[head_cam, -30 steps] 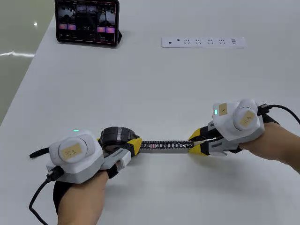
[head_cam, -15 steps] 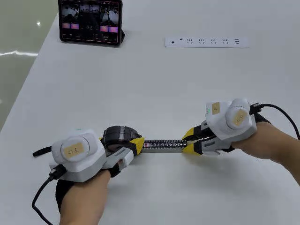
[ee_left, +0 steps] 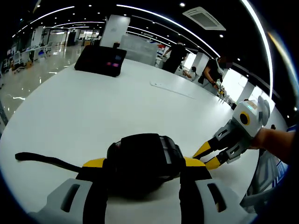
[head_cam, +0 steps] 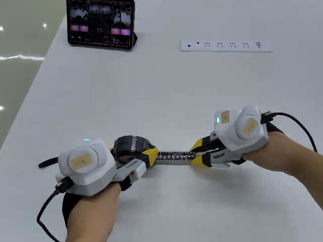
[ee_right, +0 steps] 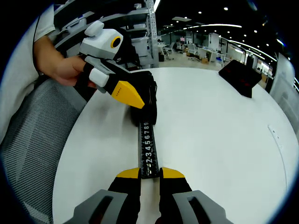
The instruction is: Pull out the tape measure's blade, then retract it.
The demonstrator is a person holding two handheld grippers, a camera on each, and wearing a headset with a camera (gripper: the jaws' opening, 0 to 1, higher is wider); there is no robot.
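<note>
The tape measure (ee_left: 142, 161) sits clamped in the left claw (head_cam: 135, 157). Its blade (ee_right: 146, 149) reaches a short way across to the right claw (ee_right: 149, 173), which is pinched narrow on the tip, low over the tabletop (head_cam: 161, 91). With the blade out, I judge full retraction remains.

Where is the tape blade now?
In the head view, the blade stretches between the case, held by the left gripper, and the right gripper pinching its end.
</note>
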